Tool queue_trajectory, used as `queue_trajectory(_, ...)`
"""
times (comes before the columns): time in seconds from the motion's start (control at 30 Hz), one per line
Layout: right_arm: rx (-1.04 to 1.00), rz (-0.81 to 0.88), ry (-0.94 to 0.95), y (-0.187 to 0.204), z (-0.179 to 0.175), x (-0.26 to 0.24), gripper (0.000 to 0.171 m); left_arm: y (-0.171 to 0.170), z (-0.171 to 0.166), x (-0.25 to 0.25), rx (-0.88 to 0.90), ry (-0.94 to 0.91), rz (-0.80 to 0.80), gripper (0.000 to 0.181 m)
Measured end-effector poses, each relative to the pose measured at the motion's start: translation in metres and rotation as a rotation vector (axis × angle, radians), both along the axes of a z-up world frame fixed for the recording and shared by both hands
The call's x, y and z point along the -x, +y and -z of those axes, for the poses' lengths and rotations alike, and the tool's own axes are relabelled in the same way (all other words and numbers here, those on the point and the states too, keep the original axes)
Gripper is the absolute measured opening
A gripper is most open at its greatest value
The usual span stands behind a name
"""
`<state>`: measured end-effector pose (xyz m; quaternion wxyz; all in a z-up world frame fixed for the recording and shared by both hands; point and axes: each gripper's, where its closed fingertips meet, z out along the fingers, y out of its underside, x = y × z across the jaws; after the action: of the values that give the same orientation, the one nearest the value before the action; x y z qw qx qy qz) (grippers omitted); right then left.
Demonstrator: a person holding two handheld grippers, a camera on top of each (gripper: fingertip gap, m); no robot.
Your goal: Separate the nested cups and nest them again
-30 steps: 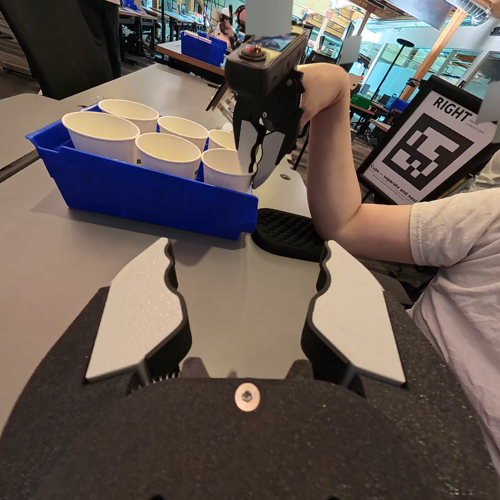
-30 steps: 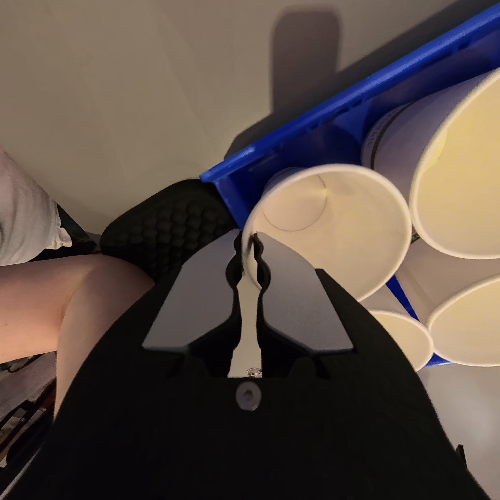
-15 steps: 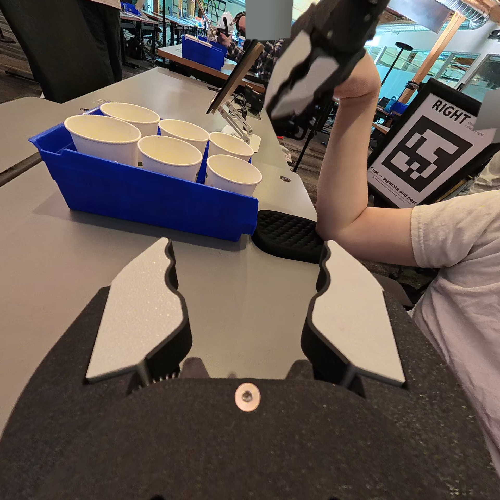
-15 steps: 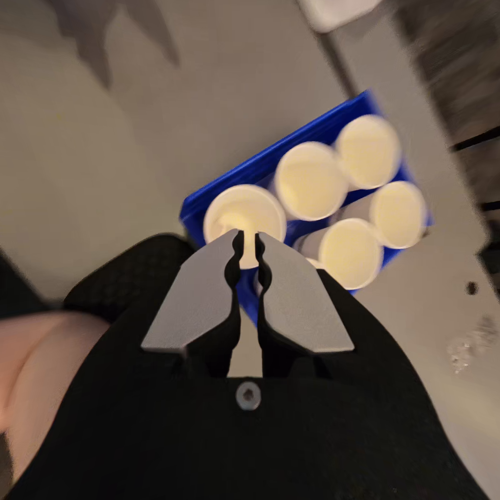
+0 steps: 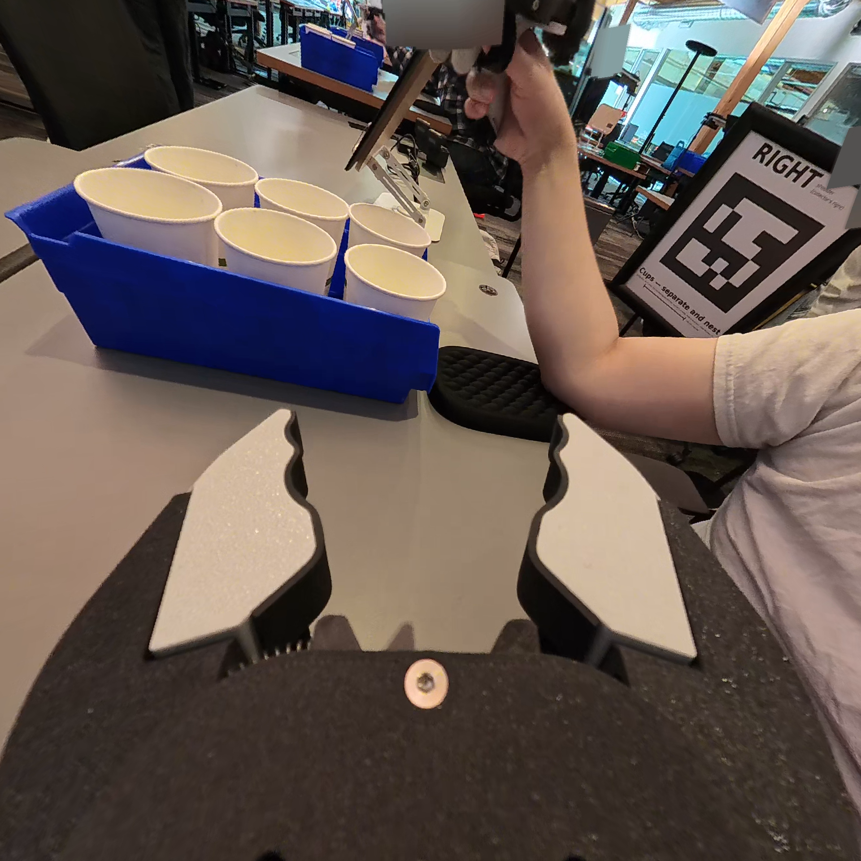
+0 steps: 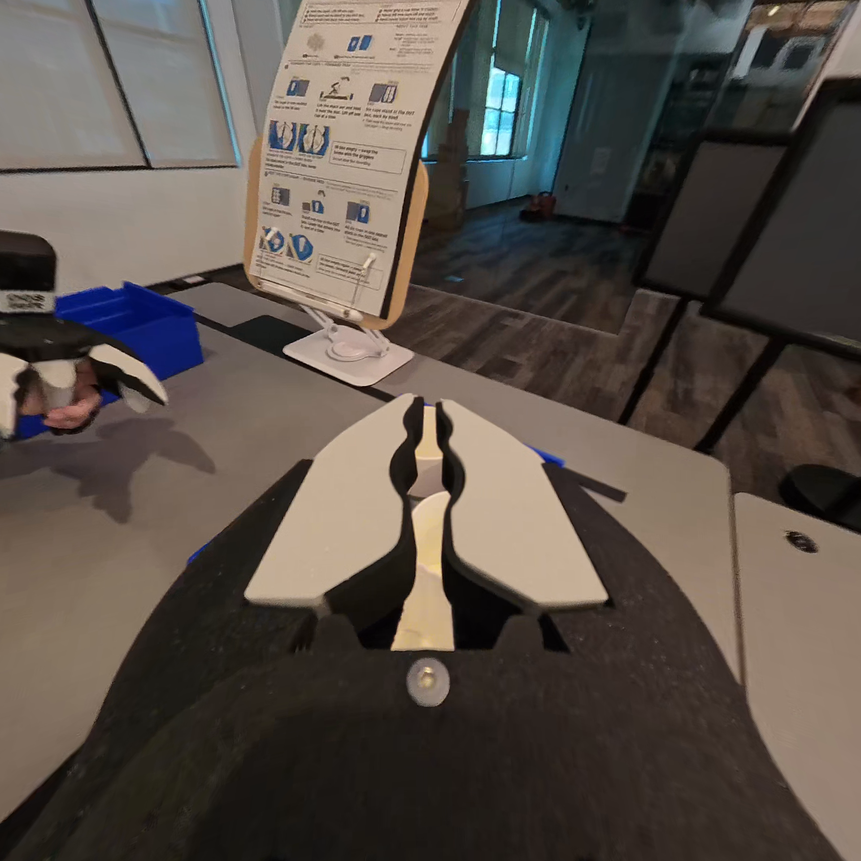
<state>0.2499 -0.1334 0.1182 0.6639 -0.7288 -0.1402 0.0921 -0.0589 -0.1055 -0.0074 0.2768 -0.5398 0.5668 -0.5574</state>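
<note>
A: Fig., L wrist view. Where are the cups?
B: Six white paper cups point(image 5: 275, 247), upright and separate, stand in two rows inside the blue bin point(image 5: 242, 321) on the grey table point(image 5: 116, 456). Largest at the far-left end, smallest at the near-right end; a divider splits off the small pair.

A: Left gripper point(image 5: 426, 435)?
B: Jaws wide apart, nothing between them, low over bare table just short of the bin.

A: Right gripper point(image 6: 429, 410)?
B: Held high by the hand point(image 5: 522, 93), elbow on a black pad point(image 5: 489, 391) beside the bin. Jaws nearly together w/ a narrow slit, gripping nothing; cups show below through the gap.

A: Other containers?
B: A second blue bin point(image 6: 140, 321) near an instruction sheet on a stand point(image 6: 345, 167); contents not visible.
</note>
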Motion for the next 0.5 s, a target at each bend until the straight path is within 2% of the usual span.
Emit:
queue_trajectory(0.1,0.112,0.053,0.118,0.008,0.022,-0.021,0.004,-0.001,0.001,0.0,-0.002,0.006,0.004,0.101)
queue_trajectory(0.3,0.708,0.229,-0.111,-0.017,0.119,-0.038,0.022,0.0,0.001,0.0,0.0,0.004,0.003,0.1)
queue_trajectory(0.5,0.813,0.207,-0.218,-0.013,0.144,-0.038,0.023,-0.003,0.004,-0.001,0.001,0.015,0.016,0.1)
